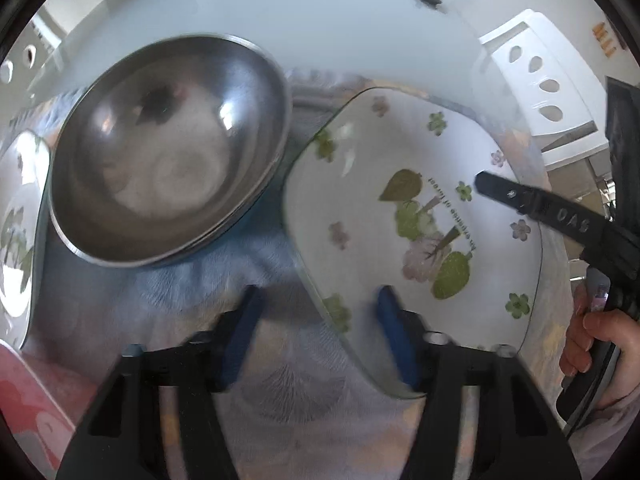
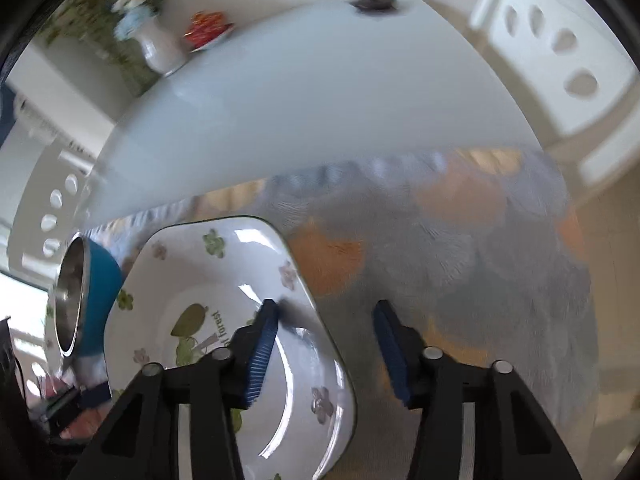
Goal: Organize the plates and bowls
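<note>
Left wrist view: the left gripper (image 1: pixel 318 320) is being held released, its blue pads spread wide, with nothing between them. The right pad is lying over the near rim of the floral square plate (image 1: pixel 416 216); whether it is touching the rim cannot be told. The plate is resting on the patterned cloth (image 1: pixel 256 280) covering the desk (image 1: pixel 320 20). Just beside it, to the left, a stack of steel bowls (image 1: pixel 168 152) is standing upright. A second floral plate (image 1: pixel 16 232) is showing at the far left edge. The right gripper (image 1: pixel 492 184) is being reached in over the plate's far side, a hand (image 1: pixel 588 336) on its handle.

Right wrist view: the right gripper (image 2: pixel 324 344) is also being held released, empty. Its left pad is being positioned above the plate's (image 2: pixel 208 312) right rim, the other pad over bare cloth (image 2: pixel 480 264). The bowl stack (image 2: pixel 84 300), blue outside, is standing beyond the plate.

Judged step: the square plate is being approached for pickup. The next move calls for the rim to be straddled squarely, then pinched firmly before lifting toward the matching plate.
</note>
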Available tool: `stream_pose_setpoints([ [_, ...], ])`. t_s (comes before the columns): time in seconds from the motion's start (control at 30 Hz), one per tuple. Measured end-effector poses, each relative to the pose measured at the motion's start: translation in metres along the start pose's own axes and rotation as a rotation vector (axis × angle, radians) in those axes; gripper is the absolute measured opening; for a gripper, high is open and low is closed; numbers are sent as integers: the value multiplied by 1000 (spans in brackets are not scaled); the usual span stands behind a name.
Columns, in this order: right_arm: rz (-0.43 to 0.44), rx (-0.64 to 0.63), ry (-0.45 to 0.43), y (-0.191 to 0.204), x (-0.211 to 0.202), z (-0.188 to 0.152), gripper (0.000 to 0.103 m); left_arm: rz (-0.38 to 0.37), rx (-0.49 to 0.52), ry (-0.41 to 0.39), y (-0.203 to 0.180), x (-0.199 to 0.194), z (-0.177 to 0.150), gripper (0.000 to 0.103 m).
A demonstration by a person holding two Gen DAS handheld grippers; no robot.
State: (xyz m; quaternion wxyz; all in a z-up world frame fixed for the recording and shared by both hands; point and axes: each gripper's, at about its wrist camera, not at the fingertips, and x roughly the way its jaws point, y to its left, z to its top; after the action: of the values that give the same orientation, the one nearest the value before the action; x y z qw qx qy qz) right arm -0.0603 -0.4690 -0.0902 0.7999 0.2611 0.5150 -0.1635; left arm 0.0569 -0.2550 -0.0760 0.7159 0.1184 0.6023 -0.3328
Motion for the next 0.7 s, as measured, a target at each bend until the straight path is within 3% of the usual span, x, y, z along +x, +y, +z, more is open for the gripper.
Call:
stream_pose_setpoints([
  [0.03, -18, -37, 0, 5, -1, 0, 33, -37, 4, -5, 1, 0, 1, 21],
  [0.23, 40, 28, 28, -1, -8, -8, 23, -14, 21, -24, 6, -3, 1, 20],
  [0.37, 47, 33, 39, 1, -6, -21, 23, 25, 69, -26, 0, -7, 0, 20],
  [0.7, 84, 81, 97, 2, -14, -51, 22, 28, 96, 16, 0, -13, -10, 20],
])
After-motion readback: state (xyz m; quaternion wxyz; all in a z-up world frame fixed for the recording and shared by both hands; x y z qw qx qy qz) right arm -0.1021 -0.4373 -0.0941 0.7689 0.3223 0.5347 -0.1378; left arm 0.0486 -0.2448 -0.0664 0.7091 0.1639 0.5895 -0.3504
